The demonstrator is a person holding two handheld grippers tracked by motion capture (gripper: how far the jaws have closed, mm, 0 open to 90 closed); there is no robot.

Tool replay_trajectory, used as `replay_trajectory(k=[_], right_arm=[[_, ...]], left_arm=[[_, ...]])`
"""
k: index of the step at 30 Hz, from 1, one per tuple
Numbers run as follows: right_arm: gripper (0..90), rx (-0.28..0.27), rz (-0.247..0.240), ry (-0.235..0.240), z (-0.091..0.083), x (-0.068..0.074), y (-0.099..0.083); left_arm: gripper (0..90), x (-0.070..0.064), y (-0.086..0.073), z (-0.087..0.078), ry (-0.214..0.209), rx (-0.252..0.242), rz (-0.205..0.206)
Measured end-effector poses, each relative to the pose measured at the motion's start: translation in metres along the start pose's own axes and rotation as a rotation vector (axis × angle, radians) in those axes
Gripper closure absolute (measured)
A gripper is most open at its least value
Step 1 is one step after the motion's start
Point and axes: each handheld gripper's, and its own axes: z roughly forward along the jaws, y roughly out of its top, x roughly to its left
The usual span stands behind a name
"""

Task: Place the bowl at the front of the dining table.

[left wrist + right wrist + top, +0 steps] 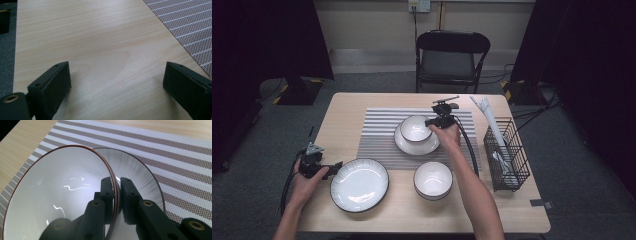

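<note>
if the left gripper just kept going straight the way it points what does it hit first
In the high view the left gripper, jaws open, points at the big plate, so probably its rim. Its own view looks along bare table toward the mat, so the line is uncertain.

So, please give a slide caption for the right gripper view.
Right claw shut on the bowl rim, above a plate on the striped mat.

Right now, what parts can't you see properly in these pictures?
- Whether the small bowl rests on the plate beneath or hangs just above it: the high view is too small, and in the right gripper view the bowl hides the contact.
- What lies in the wire basket: too small and blurred in the high view.
- The right gripper jaws' tips: the bowl rim covers part of them.
- The left gripper jaws' bases: cut off by the bottom edge.
</note>
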Motion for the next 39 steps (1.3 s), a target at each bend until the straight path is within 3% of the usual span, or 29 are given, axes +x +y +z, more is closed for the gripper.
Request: replay_trajectory(k=[25,39], right_arm=[[82.6,0.024,0.041,-0.015,0.013,-0.005,-0.009],[82.4,0.009,0.029,-0.018,0.014,-0.005,-0.011]], left_arm=[[7.1,0.0,0.0,0.0,0.0,0.003,0.003],[7.1,0.0,0.0,0.0,0.0,0.003,0.003]])
